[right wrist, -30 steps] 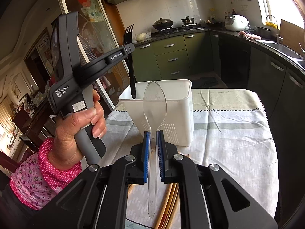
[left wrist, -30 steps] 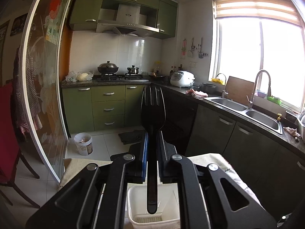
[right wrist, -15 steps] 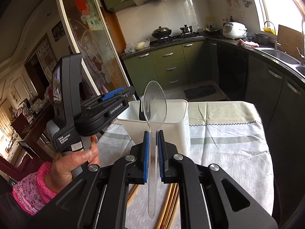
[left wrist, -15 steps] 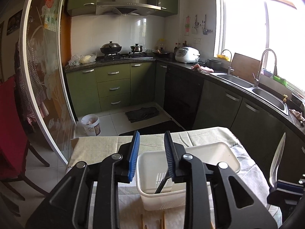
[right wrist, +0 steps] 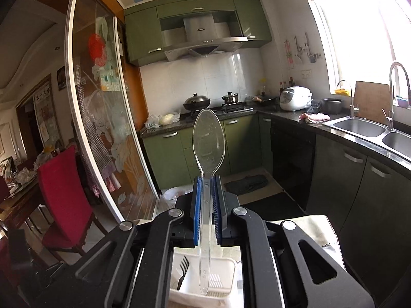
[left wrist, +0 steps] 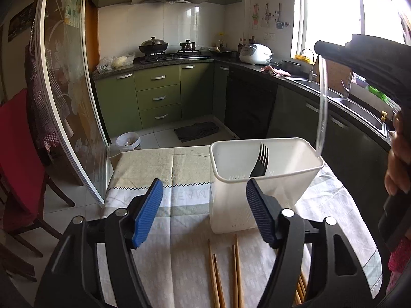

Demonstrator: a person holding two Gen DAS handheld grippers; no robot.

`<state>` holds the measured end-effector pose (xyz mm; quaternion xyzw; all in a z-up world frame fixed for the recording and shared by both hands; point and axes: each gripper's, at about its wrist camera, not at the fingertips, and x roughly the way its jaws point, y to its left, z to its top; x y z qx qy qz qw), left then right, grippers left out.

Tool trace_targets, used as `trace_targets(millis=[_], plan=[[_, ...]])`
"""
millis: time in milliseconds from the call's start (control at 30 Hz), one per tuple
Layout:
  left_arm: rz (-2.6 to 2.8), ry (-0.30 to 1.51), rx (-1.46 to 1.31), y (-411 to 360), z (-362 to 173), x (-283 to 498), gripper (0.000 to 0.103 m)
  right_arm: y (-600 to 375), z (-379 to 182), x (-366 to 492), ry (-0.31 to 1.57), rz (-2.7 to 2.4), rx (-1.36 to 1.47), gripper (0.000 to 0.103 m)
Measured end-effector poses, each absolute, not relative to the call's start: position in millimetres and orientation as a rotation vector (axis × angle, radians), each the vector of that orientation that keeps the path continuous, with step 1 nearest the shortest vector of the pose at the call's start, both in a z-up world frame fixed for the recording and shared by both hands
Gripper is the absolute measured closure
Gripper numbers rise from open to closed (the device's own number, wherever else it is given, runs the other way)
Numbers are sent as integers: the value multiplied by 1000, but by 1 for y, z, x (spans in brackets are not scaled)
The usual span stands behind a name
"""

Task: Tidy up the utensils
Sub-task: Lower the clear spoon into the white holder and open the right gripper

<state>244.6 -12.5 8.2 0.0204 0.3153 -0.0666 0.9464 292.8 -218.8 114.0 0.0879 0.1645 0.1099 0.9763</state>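
A white plastic utensil bin point(left wrist: 262, 187) stands on the cloth-covered table, with a black fork point(left wrist: 260, 161) leaning inside it, tines up. My left gripper point(left wrist: 204, 213) is open and empty, just in front of the bin. My right gripper point(right wrist: 205, 205) is shut on a clear plastic spoon point(right wrist: 208, 143), bowl up, handle tip hanging over the bin point(right wrist: 218, 277) where the fork point(right wrist: 183, 272) shows. In the left wrist view the spoon point(left wrist: 322, 107) hangs above the bin's right rim. Wooden chopsticks point(left wrist: 226, 272) lie on the cloth in front of the bin.
The table carries a striped cloth point(left wrist: 179, 218). A red chair point(left wrist: 18, 159) stands left of the table beside a curved glass door point(left wrist: 66, 97). Green cabinets, stove and sink counter point(left wrist: 346, 100) lie beyond. The person's hand point(left wrist: 398, 159) is at the right.
My left gripper let the black fork drop into the bin, opened wide and drew back. My right gripper lifted the clear spoon up over the bin.
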Motion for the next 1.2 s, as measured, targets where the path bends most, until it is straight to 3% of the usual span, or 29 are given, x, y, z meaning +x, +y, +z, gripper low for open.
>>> trace_targets(millis=[133, 333, 867, 1200], plan=[[-151, 654, 75, -10, 6, 228, 17, -217, 97, 314, 341, 204, 162, 93], [-171, 668, 104, -14, 5, 211, 7, -221, 65, 310, 398, 217, 160, 93], [-173, 706, 126, -16, 2, 204, 6, -215, 29, 278, 460, 230, 76, 93], [-171, 730, 147, -18, 0, 203, 6, -215, 32, 270, 486, 233, 39, 84]])
